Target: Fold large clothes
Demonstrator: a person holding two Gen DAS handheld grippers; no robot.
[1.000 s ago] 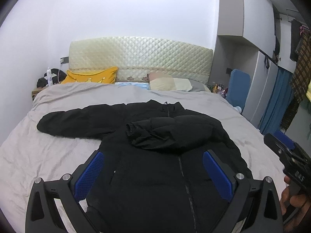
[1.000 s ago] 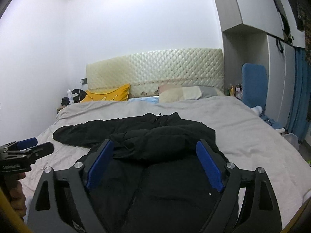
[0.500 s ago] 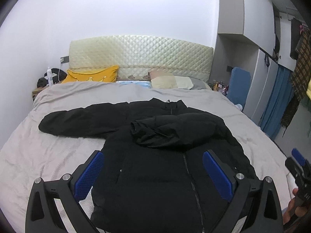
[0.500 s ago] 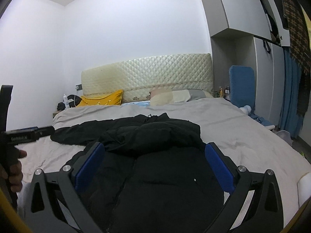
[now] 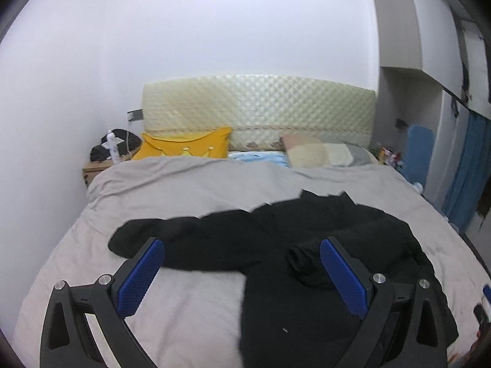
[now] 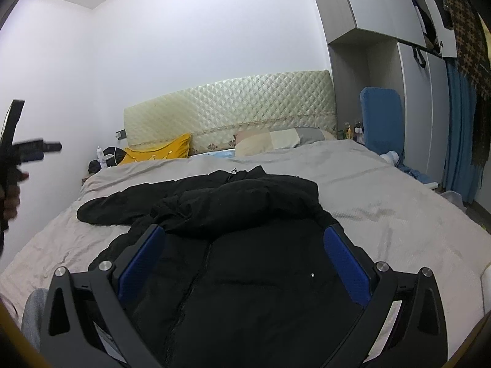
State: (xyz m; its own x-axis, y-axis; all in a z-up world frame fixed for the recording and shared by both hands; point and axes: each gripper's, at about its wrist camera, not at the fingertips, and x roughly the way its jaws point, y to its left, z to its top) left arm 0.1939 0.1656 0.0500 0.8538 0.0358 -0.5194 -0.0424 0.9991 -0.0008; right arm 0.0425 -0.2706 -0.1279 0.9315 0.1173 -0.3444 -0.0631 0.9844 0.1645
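Observation:
A black puffer jacket [image 5: 322, 263] lies front up on the grey bed [image 5: 190, 190]. Its right sleeve is folded across the chest [image 6: 245, 202]; its left sleeve [image 5: 184, 239] stretches out flat to the left. My left gripper [image 5: 242, 266] is open and empty, above the bed near the outstretched sleeve. My right gripper [image 6: 244, 254] is open and empty, hovering over the jacket's zipped front [image 6: 245, 291]. The left gripper also shows at the left edge of the right wrist view [image 6: 27, 150], held in a hand.
A padded cream headboard [image 5: 260, 113] stands against the back wall. A yellow pillow [image 5: 184, 147] and a beige-grey pillow [image 5: 322, 153] lie at the head. A nightstand with a bottle [image 5: 113, 150] is at left. A blue chair [image 6: 380, 122], wardrobe and blue curtain [image 6: 460, 141] stand right.
My left gripper has swung left and up, so the jacket now sits right of centre in its view. My right gripper has shifted slightly; both stay open.

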